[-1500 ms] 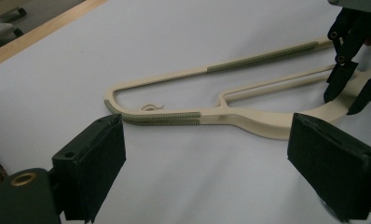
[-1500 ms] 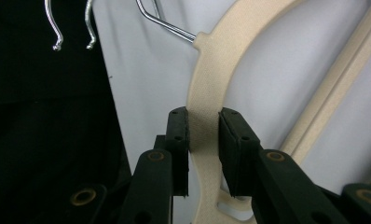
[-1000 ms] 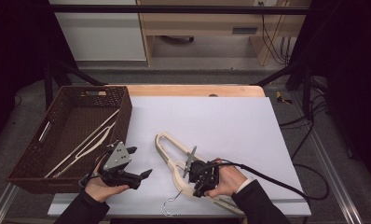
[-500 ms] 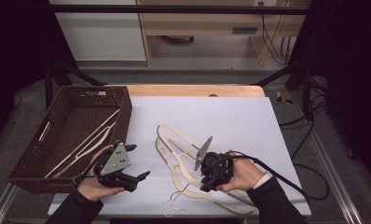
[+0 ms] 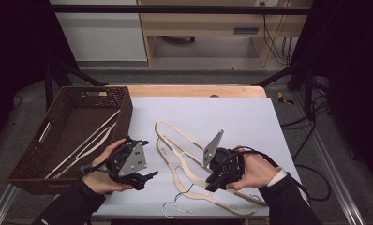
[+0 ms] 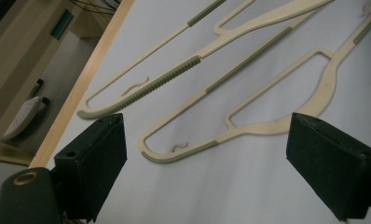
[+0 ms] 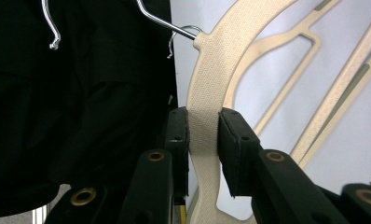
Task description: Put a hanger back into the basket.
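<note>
Lab: black-curtained rig table (image 5: 241, 117), cables (image 5: 273, 37)

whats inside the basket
The basket holds one cream hanger lying slantwise on its floor. The near wall hides the near end of the floor, and the left hand covers the near right corner.

The high view looks forward and down over the white tabletop (image 5: 250, 117) from above the person's side. Each gripper view rides close behind its own black jaws, looking along them; all three share the cream plastic hangers (image 5: 180, 140) (image 6: 249, 60) (image 7: 207, 135).
</note>
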Tool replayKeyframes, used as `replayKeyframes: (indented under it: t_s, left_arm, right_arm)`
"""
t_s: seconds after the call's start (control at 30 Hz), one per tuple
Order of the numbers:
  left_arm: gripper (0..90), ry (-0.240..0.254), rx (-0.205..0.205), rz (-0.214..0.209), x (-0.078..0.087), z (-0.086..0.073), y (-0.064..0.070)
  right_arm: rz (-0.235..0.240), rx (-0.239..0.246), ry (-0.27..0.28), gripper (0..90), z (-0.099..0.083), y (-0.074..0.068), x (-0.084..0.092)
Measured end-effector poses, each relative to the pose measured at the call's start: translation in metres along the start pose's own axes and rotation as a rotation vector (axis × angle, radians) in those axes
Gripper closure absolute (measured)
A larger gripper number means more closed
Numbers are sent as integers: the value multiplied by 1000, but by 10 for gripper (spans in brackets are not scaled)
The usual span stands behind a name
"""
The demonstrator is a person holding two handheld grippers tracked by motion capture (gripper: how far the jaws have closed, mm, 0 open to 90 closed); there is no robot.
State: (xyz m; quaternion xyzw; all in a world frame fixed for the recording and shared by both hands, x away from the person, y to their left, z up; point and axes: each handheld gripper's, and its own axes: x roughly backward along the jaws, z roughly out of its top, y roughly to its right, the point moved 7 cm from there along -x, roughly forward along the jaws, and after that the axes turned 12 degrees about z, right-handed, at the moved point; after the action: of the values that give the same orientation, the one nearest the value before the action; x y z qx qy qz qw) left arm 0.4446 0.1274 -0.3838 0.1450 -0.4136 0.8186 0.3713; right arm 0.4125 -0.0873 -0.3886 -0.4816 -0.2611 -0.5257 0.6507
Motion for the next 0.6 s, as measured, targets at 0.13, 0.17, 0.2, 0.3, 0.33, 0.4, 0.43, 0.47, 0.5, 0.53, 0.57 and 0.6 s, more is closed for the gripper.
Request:
replayKeyframes:
  t_s: [0.13,0.17,0.2,0.3,0.33,0.4,0.43,0.47,0.5,0.53,0.57,0.6]
  left_arm:
    - [132,2,-78,-11,-4,9,3]
    - [139,1,-106,-15,-4,11,3]
    - [147,9,-121,-16,-5,14,4]
    - [168,-2,-194,-15,-7,19,4]
    - [174,-1,-220,-13,-8,21,5]
    - [188,8,-264,-8,-11,24,7]
    - [203,5,-283,-5,-12,24,8]
    - [212,3,-304,0,-13,25,10]
    - [220,6,-329,5,-14,26,12]
    - [235,7,-356,7,-16,27,14]
    - [260,9,-372,9,-17,27,16]
    - [271,7,-408,11,-18,28,17]
  right_arm:
    - [21,11,-3,745,0,-4,2]
    - [26,17,-6,745,-1,-4,3]
    - [33,18,-6,745,-1,-5,4]
    - [59,23,-14,746,-1,-9,5]
    - [65,22,-13,745,-1,-10,5]
    - [77,28,-18,746,-1,-12,5]
    - [87,33,-19,745,-1,-14,6]
    - [90,39,-17,746,-1,-14,6]
    - [96,43,-13,745,-1,-16,7]
    - [106,41,-16,745,-2,-17,7]
    - [109,43,-13,745,-1,-18,7]
    - [113,48,-19,745,-2,-19,7]
